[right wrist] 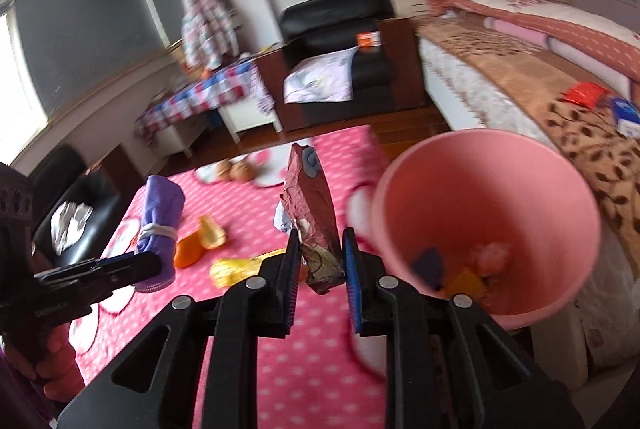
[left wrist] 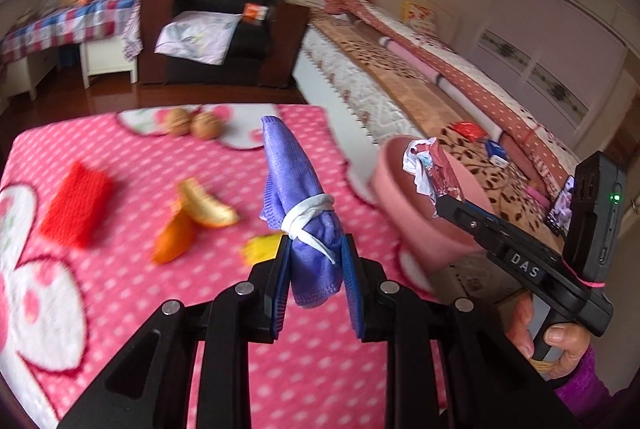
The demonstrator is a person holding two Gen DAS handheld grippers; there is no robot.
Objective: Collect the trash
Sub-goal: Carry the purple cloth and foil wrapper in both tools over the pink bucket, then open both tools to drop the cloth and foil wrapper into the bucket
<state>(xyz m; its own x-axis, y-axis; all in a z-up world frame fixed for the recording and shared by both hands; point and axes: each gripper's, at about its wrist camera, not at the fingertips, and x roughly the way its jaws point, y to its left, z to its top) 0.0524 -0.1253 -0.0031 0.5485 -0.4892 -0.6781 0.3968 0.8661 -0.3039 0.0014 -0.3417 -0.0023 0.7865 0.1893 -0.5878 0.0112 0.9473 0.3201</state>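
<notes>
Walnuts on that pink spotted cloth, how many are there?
2. Both walnuts sit side by side at the far edge of the pink cloth: one on the left, one on the right. None seems hidden.

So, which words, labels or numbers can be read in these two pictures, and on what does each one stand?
"DAS": white letters on the black body of the right tool, seen from the left wrist view.
Orange box on the armchair: print is blurred, unreadable.
Blue box and red packet on the bed: too small to read.
</notes>
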